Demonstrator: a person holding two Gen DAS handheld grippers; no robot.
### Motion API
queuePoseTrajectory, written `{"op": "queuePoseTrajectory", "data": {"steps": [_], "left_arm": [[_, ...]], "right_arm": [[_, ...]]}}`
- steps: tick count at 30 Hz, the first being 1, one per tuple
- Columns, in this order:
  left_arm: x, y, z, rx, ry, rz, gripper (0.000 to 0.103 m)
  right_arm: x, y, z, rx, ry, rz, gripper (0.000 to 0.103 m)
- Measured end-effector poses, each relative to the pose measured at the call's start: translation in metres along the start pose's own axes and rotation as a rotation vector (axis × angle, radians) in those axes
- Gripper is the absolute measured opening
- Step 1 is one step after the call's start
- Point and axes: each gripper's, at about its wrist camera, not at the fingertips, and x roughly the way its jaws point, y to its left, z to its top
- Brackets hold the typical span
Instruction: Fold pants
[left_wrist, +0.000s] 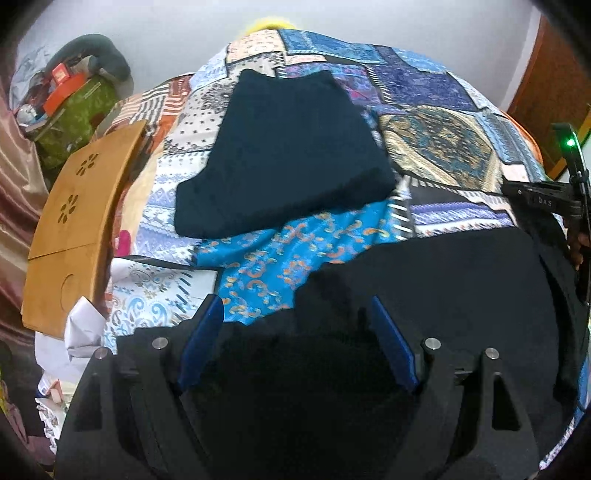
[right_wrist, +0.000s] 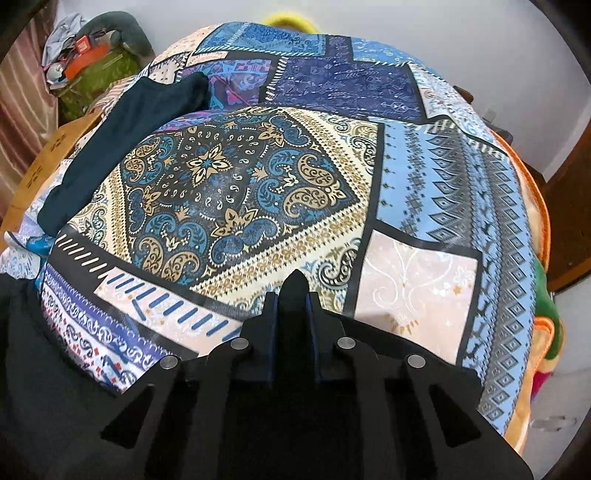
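Observation:
Black pants (left_wrist: 424, 280) lie on the patterned bedspread (left_wrist: 266, 258) close in front of my left gripper (left_wrist: 299, 317). Its blue-padded jaws stand wide apart, with black cloth lying between and under them. My right gripper (right_wrist: 293, 291) is shut on a peak of the black pants (right_wrist: 294, 284) and holds it above the bedspread (right_wrist: 240, 184); more black cloth (right_wrist: 22, 350) hangs at the lower left of the right wrist view. The right gripper's body also shows at the right edge of the left wrist view (left_wrist: 543, 199). A second dark folded garment (left_wrist: 284, 155) lies farther back, also seen in the right wrist view (right_wrist: 122, 136).
A wooden lap table (left_wrist: 74, 221) leans at the bed's left side. A green bag with orange boxes (left_wrist: 74, 107) stands at the back left. White crumpled paper (left_wrist: 81, 328) lies at the left near edge. A wooden door (left_wrist: 546, 88) is at the far right.

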Motion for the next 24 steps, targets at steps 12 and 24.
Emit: {"op": "queuePoseTrajectory", "data": {"steps": [12, 24], "left_arm": [[-0.033, -0.066, -0.021, 0.163, -0.017, -0.007, 0.088], [-0.036, -0.14, -0.046, 0.283, 0.012, -0.031, 0.089]], "right_arm": [[-0.173, -0.059, -0.013, 0.134, -0.34, 0.02, 0.012], [-0.203, -0.099, -0.1, 0.18, -0.332, -0.04, 0.012]]}}
